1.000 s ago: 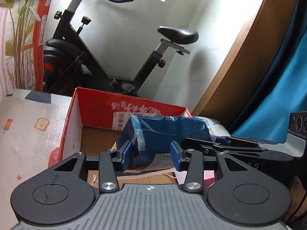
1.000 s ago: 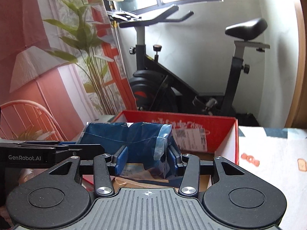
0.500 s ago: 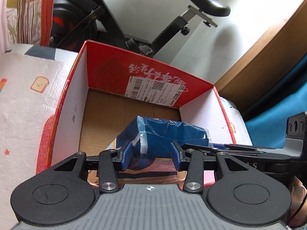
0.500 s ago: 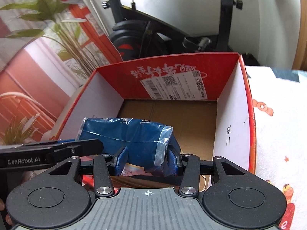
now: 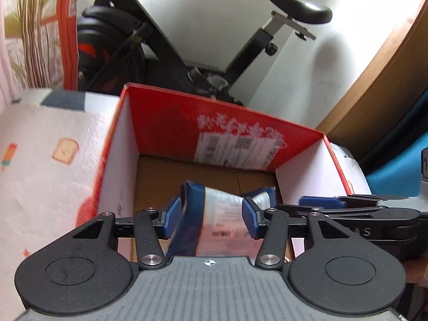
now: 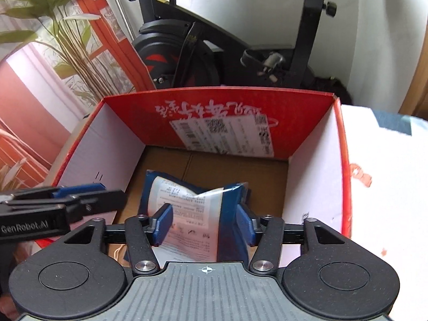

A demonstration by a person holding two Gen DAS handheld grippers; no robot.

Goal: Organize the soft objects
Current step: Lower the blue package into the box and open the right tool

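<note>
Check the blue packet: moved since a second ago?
Yes. The blue packet has dropped from level with the red box's rim to down inside it; both grippers' jaws have just been opening around it.

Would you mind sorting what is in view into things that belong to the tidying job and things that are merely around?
Part of the job:
blue packet, between the jaws of both grippers
red box, under the packet
left gripper
right gripper

Just around:
exercise bike
patterned cloth
plant

Red box (image 6: pixel 149 115), white inside; dark-blue pkg (image 6: pixel 232 230) w/ white label.
</note>
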